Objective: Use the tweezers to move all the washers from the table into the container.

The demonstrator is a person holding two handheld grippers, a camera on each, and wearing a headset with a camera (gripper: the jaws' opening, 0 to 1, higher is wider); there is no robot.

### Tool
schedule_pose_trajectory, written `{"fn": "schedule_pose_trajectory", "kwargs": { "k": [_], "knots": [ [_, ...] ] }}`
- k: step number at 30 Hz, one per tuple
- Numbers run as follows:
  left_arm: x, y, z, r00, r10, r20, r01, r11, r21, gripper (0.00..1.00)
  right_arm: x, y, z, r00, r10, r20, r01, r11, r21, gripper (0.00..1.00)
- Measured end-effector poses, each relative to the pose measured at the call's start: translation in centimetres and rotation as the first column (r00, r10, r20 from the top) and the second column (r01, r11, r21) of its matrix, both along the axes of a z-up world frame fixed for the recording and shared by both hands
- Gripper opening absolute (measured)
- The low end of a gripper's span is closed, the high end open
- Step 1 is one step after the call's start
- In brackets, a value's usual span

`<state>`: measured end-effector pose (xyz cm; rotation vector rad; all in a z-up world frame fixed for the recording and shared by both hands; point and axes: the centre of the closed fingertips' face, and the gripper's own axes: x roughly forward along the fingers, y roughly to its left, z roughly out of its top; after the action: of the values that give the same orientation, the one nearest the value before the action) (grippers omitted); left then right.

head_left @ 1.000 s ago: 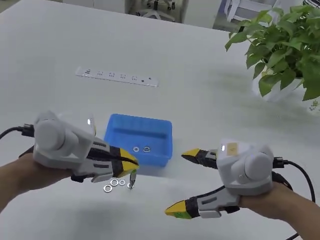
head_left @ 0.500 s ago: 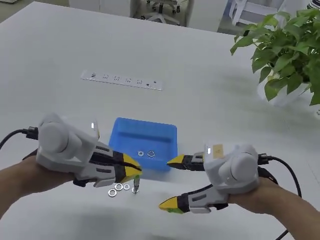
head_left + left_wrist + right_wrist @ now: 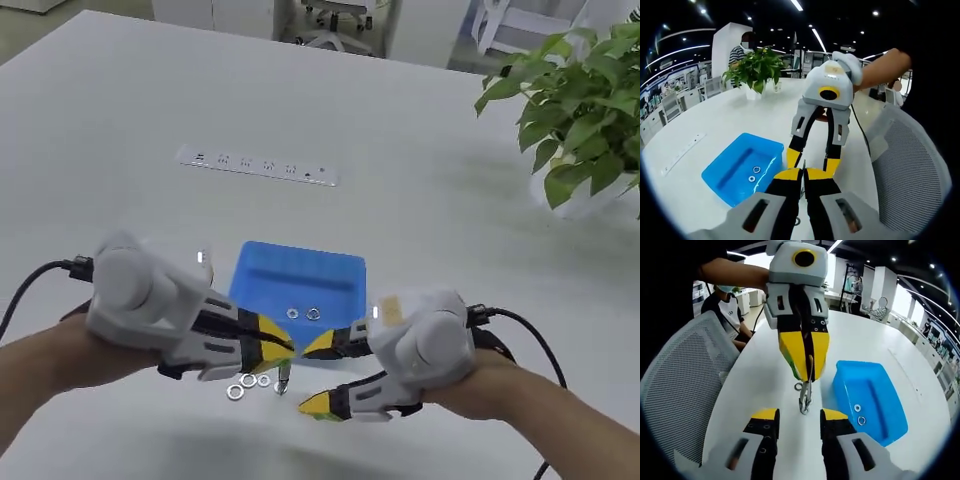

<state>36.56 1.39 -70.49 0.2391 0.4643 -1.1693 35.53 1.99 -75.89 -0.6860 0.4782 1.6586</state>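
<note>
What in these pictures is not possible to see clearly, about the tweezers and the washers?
- Tips of the tweezers: in the right gripper view they overlap the table washers, so whether one is pinched is unclear.
- Count of table washers: in the head view the left gripper may hide more.
- Left gripper view: its own shut jaws cover most of the tweezers.

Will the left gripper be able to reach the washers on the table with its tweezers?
Probably yes: the left gripper holds the tweezers pointing down right beside the washers, with nothing between them.
</note>
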Motion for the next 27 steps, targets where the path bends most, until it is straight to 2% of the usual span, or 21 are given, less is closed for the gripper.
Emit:
{"fn": "schedule_pose_trajectory", "kwargs": {
  "k": [10,18,27],
  "knots": [
    [-0.3,-0.1,0.1,1.0,-0.026,-0.008,0.026,1.0,0.008,0.06,0.0,1.4,-1.0,0.998,0.056,0.013,-0.055,0.998,-0.032,0.21],
    [-0.5,-0.1,0.2,0.999,-0.047,-0.021,0.047,0.999,0.013,0.06,0.2,1.7,-1.6,0.997,0.081,0.021,-0.08,0.996,-0.047,0.12],
    [-0.2,0.0,-0.1,0.999,-0.048,-0.024,0.049,0.999,0.01,0.06,0.3,1.7,-1.6,0.995,0.097,0.031,-0.095,0.994,-0.053,0.1]
  ]
}}
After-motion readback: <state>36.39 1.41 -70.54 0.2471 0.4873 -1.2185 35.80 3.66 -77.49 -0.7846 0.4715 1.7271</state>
